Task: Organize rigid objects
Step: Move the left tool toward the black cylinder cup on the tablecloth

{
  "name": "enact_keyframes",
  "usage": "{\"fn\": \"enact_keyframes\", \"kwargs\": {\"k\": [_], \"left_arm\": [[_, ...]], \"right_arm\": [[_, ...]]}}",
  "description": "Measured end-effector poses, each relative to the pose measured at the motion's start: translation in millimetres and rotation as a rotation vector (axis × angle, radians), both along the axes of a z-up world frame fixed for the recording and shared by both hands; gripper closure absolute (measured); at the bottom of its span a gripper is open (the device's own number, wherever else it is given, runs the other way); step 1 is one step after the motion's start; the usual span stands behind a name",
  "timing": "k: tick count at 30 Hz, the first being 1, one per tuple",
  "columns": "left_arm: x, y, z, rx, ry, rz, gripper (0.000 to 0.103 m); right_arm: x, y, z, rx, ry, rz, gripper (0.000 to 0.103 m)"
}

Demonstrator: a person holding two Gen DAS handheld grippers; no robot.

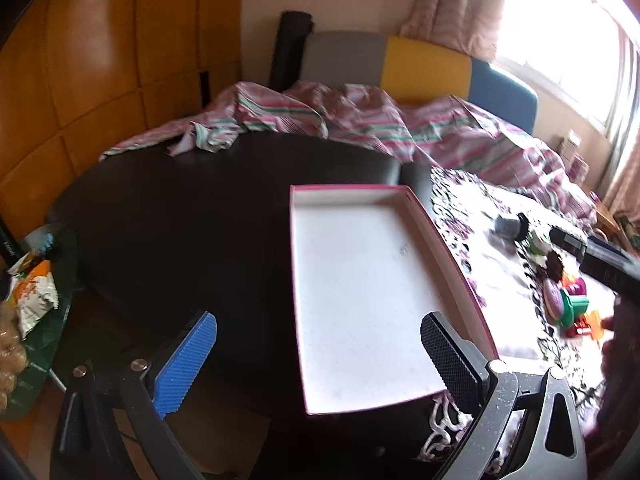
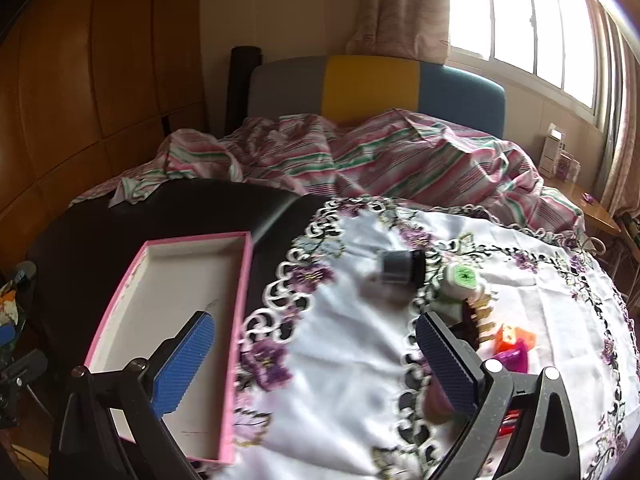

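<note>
A shallow pink-edged box (image 1: pixel 368 280) with a white bottom lies open and empty on the dark surface (image 1: pixel 180 220), its right side just beside the edge of a white cloth (image 2: pixel 360 360) with purple flowers and a lace border. In the right wrist view the same box (image 2: pixel 168 300) sits at lower left, partly behind the left finger of that tool.

On the cloth, to the right of the box, small objects lie together: a grey and black cylinder (image 2: pixel 400 268) on its side, a white piece with a green top (image 2: pixel 464 280) just beside it, a dark brown comb-like thing (image 2: pixel 474 316), then orange (image 2: pixel 516 338) and magenta (image 2: pixel 514 356) plastic pieces near the right tool's right finger. The left wrist view shows the same cluster at far right, with a green piece (image 1: pixel 574 304) and a purple round one (image 1: pixel 554 300) among them; they are too blurred to name.

The left tool (image 1: pixel 320 364) hangs over the near end of the box, its two fingers spread wide with nothing between the pads. The right tool (image 2: pixel 316 364) hangs over the cloth, likewise spread wide and holding nothing.

Behind the surface lies a bed with a rumpled pink and green striped sheet (image 2: pixel 380 160) and a grey, yellow and blue headboard (image 2: pixel 372 84). Wooden panels (image 1: pixel 100 60) stand at left, a bright window (image 2: pixel 532 20) at right.
</note>
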State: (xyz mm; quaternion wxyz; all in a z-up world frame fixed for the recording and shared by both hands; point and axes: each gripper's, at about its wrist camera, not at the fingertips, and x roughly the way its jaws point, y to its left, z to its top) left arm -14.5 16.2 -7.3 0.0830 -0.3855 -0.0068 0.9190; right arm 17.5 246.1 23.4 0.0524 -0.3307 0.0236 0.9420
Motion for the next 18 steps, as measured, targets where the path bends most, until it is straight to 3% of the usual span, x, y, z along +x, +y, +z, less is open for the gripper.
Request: {"fn": "enact_keyframes", "kwargs": {"k": [5,10,13,15,18], "left_arm": [[-10,17,-5,0.026,-0.044,-0.076,0.001],[-14,45,0,-0.013,-0.013,-0.144,0.000],[-23,62,7,-0.034,0.007,-0.199,0.000],[-31,78,11,-0.042,0.013,-0.238,0.000],[-45,104,12,-0.048,0.000,-0.288,0.000]], "right_arm": [[-8,60,0,0.021,0.001,-0.103,0.000],[-9,121,-12,0.014,-0.012,-0.231,0.000],[-1,152,-23,-0.035,-0.004,-0.327,0.000],[5,172,-31,-0.124,-0.025,-0.395,0.000],[12,186,-28,-0.172,-0.004,-0.438,0.000]]}}
